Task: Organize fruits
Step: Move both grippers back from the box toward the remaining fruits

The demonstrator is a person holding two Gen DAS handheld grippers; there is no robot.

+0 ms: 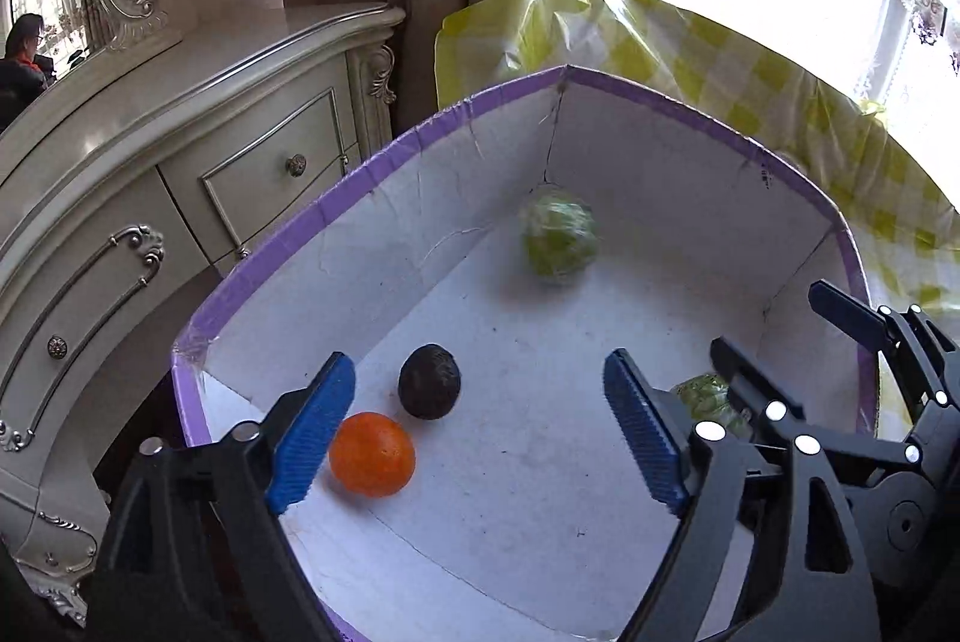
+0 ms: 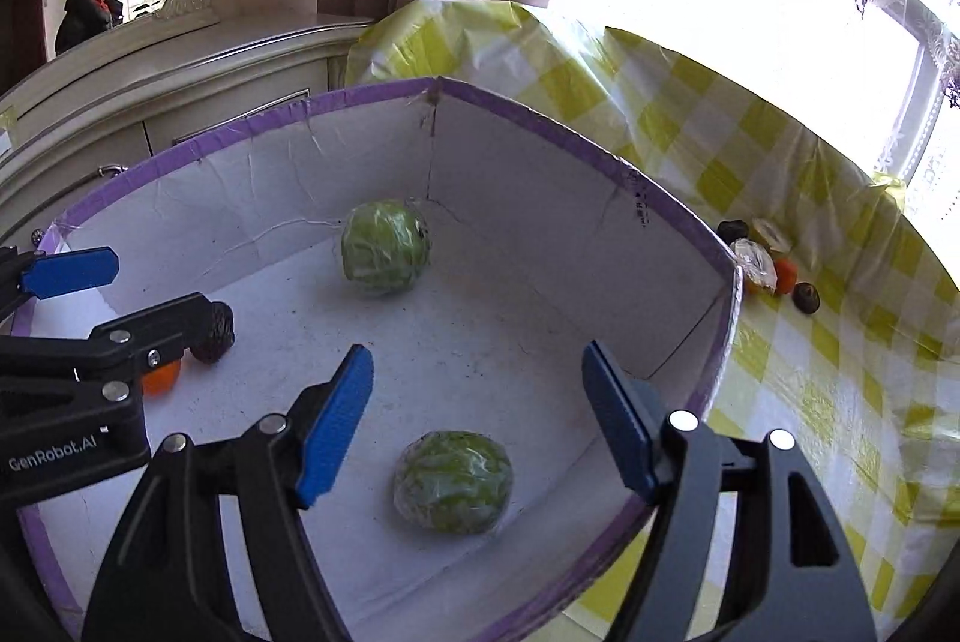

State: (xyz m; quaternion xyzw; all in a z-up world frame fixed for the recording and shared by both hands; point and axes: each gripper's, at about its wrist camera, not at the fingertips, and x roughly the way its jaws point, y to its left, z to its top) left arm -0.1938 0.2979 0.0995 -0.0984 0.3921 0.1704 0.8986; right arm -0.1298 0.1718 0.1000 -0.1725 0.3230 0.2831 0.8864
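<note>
While both claws gape: orange (image 1: pixel 372 454) by left claw (image 1: pixel 477 432), cabbage (image 2: pixel 453 482) btwn right claw (image 2: pixel 477 423) tips.

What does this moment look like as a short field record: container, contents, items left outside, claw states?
container: white box with purple rim, on a yellow checked tablecloth
contents: orange, dark round fruit, far wrapped green ball, near wrapped green ball
outside the box: small cluster of items on the cloth beyond the right wall, too small to identify
left claw: open, nothing between its jaws, orange beside its left finger
right claw: open, above the near wrapped green ball, not gripping it
</note>
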